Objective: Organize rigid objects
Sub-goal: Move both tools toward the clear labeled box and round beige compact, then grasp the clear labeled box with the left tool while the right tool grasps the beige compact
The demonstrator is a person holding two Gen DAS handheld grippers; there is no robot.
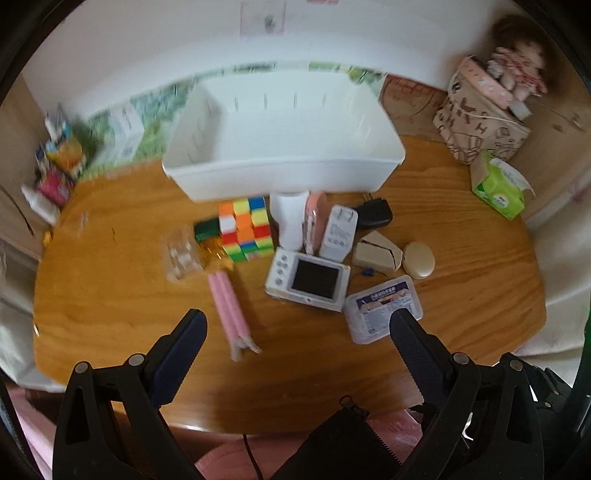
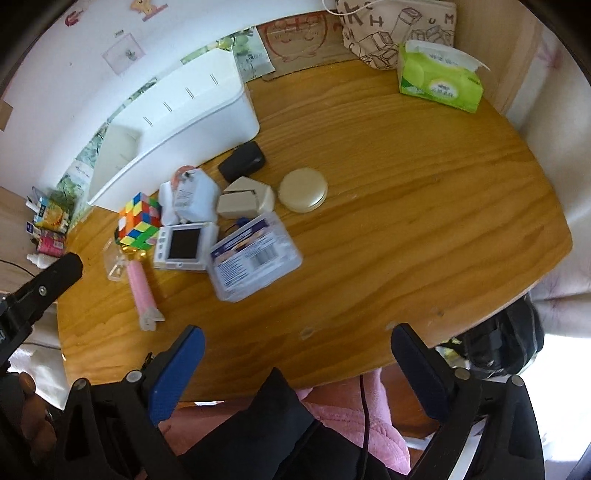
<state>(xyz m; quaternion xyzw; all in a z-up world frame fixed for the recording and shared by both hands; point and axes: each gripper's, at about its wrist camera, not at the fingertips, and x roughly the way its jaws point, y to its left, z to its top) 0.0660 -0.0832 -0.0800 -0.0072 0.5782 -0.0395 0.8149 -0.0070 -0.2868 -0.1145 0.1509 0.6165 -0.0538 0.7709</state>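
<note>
A white storage bin (image 1: pixel 280 162) (image 2: pixel 177 122) stands at the back of the wooden table (image 1: pixel 110 295) (image 2: pixel 406 221). In front of it lie a colourful puzzle cube (image 1: pixel 245 229) (image 2: pixel 140 219), a white device with a dark screen (image 1: pixel 308 278) (image 2: pixel 184 247), a clear labelled box (image 1: pixel 384 306) (image 2: pixel 255 254), pink pens (image 1: pixel 229 306) (image 2: pixel 142 291), a white charger (image 1: pixel 338 232) (image 2: pixel 194 197), a black adapter (image 1: pixel 375 214) (image 2: pixel 242 160), a beige case (image 1: pixel 376 253) (image 2: pixel 245 201) and a round beige compact (image 1: pixel 419 260) (image 2: pixel 303 190). My left gripper (image 1: pixel 297 325) is open above the near table, holding nothing. My right gripper (image 2: pixel 299 347) is open over the table's near edge, empty.
A green tissue pack (image 1: pixel 500 188) (image 2: pixel 439 79) and a patterned fabric bag (image 1: pixel 480 125) (image 2: pixel 399 29) sit at the back right. Small boxes and bottles (image 1: pixel 55 166) (image 2: pixel 48 225) crowd the left shelf. A doll (image 1: pixel 517 70) rests on the bag. Pink clothing (image 2: pixel 351 417) lies below the table edge.
</note>
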